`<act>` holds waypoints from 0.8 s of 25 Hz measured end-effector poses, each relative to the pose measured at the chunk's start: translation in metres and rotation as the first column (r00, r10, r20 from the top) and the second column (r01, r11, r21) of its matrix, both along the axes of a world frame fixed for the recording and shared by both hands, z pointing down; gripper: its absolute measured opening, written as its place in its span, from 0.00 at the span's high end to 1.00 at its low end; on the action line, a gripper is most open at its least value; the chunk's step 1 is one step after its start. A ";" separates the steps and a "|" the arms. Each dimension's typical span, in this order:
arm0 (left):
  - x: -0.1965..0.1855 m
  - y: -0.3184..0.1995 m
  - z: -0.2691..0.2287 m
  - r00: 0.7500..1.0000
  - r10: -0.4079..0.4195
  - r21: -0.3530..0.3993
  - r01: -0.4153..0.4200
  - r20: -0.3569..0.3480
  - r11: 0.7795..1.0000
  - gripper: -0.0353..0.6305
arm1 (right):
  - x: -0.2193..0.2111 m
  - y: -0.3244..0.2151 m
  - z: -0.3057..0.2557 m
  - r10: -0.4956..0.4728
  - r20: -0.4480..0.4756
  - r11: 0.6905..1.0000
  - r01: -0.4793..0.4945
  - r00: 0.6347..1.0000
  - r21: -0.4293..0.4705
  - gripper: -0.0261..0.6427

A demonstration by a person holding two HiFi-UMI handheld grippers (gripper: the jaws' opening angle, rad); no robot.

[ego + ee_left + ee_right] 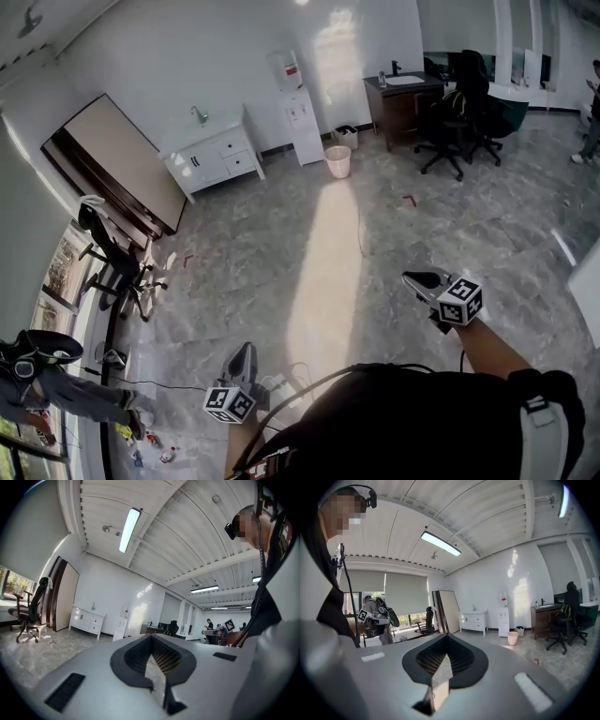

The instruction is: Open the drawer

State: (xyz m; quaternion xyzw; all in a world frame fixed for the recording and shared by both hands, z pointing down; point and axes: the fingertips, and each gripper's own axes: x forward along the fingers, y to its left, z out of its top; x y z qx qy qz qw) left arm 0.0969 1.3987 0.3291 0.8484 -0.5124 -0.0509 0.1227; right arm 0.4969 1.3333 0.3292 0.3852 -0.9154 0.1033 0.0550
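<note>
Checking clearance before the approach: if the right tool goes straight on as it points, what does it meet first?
Nothing close: open floor ahead of the right tool. Far off, probably the white cabinet or the leaning board beside it; depth unclear.

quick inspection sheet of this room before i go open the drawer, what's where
surface: grey marbled floor, sunlit strip down the middle
job's things: white drawer cabinet against the far wall, drawers look shut, well away from both tools
clutter: pink bin; small items on the floor at lower left
grippers: left tool and right tool both shut, nothing between the jaws
cables: black cable at the person's front; thin cable on the floor
surroundings: water dispenser, dark desk, office chairs, another person at lower left
</note>
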 end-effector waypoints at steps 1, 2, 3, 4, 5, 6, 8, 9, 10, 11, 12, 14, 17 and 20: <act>0.006 -0.009 0.000 1.000 -0.017 0.003 0.017 0.003 1.000 0.95 | 0.006 -0.014 0.002 -0.017 0.001 1.000 0.017 1.000 0.003 0.97; 0.012 -0.018 -0.001 0.999 -0.038 0.004 0.038 0.002 0.999 0.95 | 0.013 -0.029 0.003 -0.032 0.000 0.999 0.032 0.999 0.004 0.97; 0.020 -0.029 -0.001 0.998 -0.058 0.006 0.058 -0.003 0.998 0.95 | 0.021 -0.045 0.004 -0.045 -0.002 0.999 0.045 0.999 0.003 0.97; 0.029 -0.040 -0.003 0.997 -0.073 0.010 0.073 -0.010 0.997 0.95 | 0.030 -0.062 0.002 -0.057 -0.005 0.998 0.057 0.998 0.004 0.97; 0.041 -0.052 -0.006 0.996 -0.083 0.015 0.083 -0.016 0.996 0.95 | 0.039 -0.080 -0.001 -0.067 -0.006 0.998 0.067 0.998 0.009 0.97; 0.054 -0.064 -0.008 0.996 -0.088 0.021 0.089 -0.020 0.996 0.95 | 0.049 -0.097 -0.005 -0.077 -0.006 0.997 0.077 0.997 0.017 0.97; 0.080 -0.088 -0.012 0.995 -0.097 0.032 0.098 -0.026 0.995 0.95 | 0.069 -0.130 -0.013 -0.094 -0.003 0.995 0.094 0.996 0.036 0.97; 0.091 -0.100 -0.014 0.994 -0.103 0.033 0.104 -0.024 0.994 0.95 | 0.078 -0.144 -0.017 -0.102 -0.001 0.994 0.102 0.995 0.044 0.97; 0.102 -0.111 -0.016 0.994 -0.107 0.035 0.108 -0.021 0.994 0.95 | 0.087 -0.157 -0.020 -0.109 -0.001 0.993 0.109 0.994 0.050 0.97; 0.114 -0.121 -0.019 0.994 -0.108 0.038 0.108 -0.021 0.993 0.95 | 0.097 -0.168 -0.024 -0.115 -0.002 0.992 0.115 0.993 0.055 0.97; 0.125 -0.132 -0.023 0.994 -0.105 0.043 0.106 -0.026 0.993 0.95 | 0.105 -0.180 -0.027 -0.119 -0.002 0.991 0.119 0.993 0.059 0.97; 0.143 -0.152 -0.029 0.994 -0.101 0.049 0.103 -0.035 0.994 0.95 | 0.120 -0.201 -0.030 -0.123 0.000 0.991 0.123 0.992 0.060 0.97; 0.160 -0.177 -0.027 0.994 -0.101 0.042 0.102 -0.034 0.994 0.95 | 0.138 -0.225 -0.023 -0.119 0.003 0.992 0.119 0.993 0.049 0.97; 0.172 -0.194 -0.022 0.995 -0.087 0.034 0.089 -0.042 0.995 0.95 | 0.153 -0.241 -0.012 -0.100 0.009 0.995 0.100 0.995 0.027 0.97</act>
